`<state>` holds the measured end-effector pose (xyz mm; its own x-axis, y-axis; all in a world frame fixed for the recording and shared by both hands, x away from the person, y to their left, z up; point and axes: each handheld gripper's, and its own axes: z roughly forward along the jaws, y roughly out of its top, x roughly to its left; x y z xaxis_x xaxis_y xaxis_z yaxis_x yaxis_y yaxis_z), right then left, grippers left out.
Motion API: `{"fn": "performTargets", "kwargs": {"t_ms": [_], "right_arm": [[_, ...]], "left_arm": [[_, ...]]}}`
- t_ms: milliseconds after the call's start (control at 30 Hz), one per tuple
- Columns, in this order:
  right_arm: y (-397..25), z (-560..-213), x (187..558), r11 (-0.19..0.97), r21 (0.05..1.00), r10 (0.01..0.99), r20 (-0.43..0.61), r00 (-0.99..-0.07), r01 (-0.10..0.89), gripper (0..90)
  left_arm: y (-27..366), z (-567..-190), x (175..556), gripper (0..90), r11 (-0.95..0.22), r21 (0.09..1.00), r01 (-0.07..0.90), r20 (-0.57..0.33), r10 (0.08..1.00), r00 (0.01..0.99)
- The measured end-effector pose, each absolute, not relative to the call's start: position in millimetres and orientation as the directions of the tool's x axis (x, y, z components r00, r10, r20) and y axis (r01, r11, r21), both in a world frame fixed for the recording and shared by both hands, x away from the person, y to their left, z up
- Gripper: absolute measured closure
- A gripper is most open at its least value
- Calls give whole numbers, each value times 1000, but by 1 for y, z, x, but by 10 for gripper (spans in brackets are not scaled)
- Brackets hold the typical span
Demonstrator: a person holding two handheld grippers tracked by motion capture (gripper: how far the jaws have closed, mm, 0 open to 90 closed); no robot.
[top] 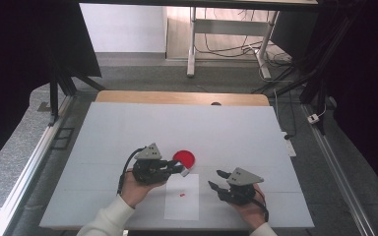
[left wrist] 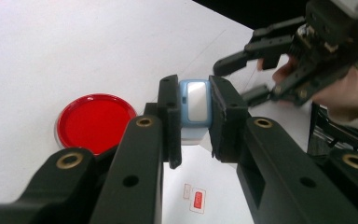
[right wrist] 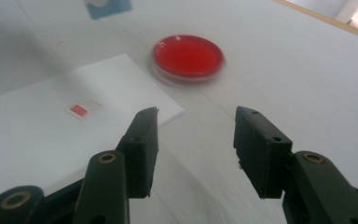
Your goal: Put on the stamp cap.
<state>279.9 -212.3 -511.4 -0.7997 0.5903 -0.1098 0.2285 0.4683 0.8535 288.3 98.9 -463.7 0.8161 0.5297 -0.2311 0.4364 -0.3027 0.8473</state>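
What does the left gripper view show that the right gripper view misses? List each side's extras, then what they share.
Left gripper view alone: the left gripper shut on a small blue and white block, with the open right gripper beyond. Right gripper view alone: the right gripper's open jaws up close, nothing between them, and the table's wooden far edge. Shared: the red dish, the white sheet and its small red mark.

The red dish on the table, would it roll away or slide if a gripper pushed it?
The red dish looks flat, round and low, lying on its base, so it would probably slide across the table, not roll or tip. It looks like thin, shiny plastic, so it is likely light and a bit slippery to pinch. The open right gripper might need its rim.
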Motion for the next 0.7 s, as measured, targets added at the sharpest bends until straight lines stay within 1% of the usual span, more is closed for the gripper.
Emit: {"fn": "performTargets", "kwargs": {"t_ms": [233,367,533,700], "right_arm": [[-254,-510,278,440,858,643,-95,-760,264,489],[-271,-506,276,419,867,663,-90,-743,269,487],[-284,-505,277,413,868,681,-92,-727,276,482],[-287,-506,281,408,866,688,-84,-720,288,479]], "left_arm": [[106,-459,291,754,-301,855,423,-225,520,824],[112,-455,293,754,-293,858,422,-225,525,821],[120,-451,294,754,-289,864,413,-203,550,810],[126,-450,295,754,-291,864,411,-189,569,800]]}}
